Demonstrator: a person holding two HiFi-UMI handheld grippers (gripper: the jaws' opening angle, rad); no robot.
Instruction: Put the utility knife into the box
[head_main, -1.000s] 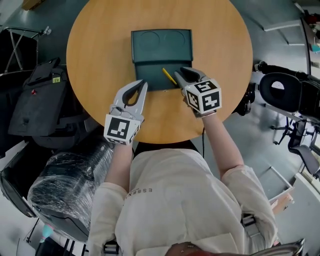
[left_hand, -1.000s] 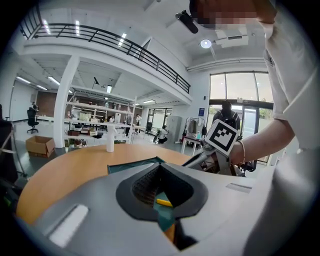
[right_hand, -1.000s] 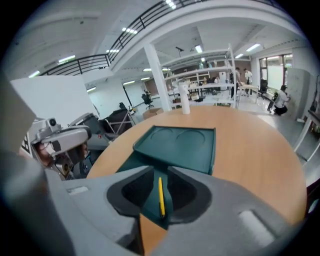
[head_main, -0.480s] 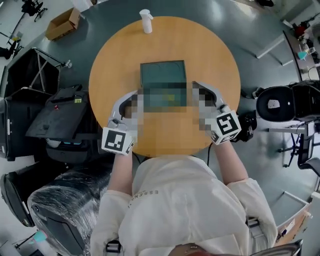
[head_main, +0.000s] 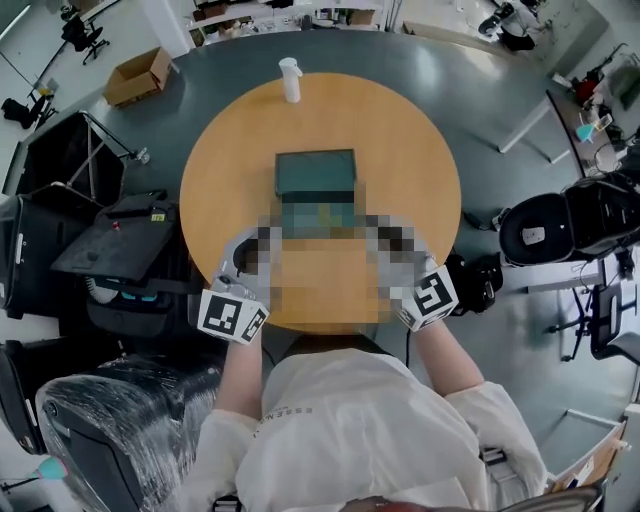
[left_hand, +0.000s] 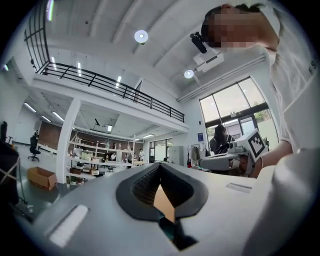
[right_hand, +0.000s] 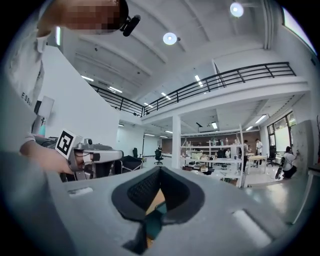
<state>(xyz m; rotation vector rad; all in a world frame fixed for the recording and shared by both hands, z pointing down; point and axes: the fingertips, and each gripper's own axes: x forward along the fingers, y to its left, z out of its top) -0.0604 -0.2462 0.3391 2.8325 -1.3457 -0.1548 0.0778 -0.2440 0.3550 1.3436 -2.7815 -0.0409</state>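
A dark green box (head_main: 316, 172) lies open on the round wooden table (head_main: 230, 150). A blurred patch covers its near half, so the utility knife is hidden there. My left gripper (head_main: 262, 243) sits at the box's near left with its jaws shut and nothing in them. My right gripper (head_main: 390, 236) is at the near right, also shut and empty. In the left gripper view the left gripper (left_hand: 160, 167) has its tips together, with a sliver of table and box showing below. The right gripper (right_hand: 160, 170) looks the same in its own view.
A white bottle (head_main: 290, 78) stands at the table's far edge. Black cases (head_main: 110, 240) and a wrapped chair (head_main: 110, 440) crowd the left side. A black chair (head_main: 545, 225) is on the right. A cardboard box (head_main: 138, 75) lies on the floor at far left.
Both grippers have drawn back from the box toward the table's near edge. The head view has pulled back, so the table looks smaller and the bottle shows.
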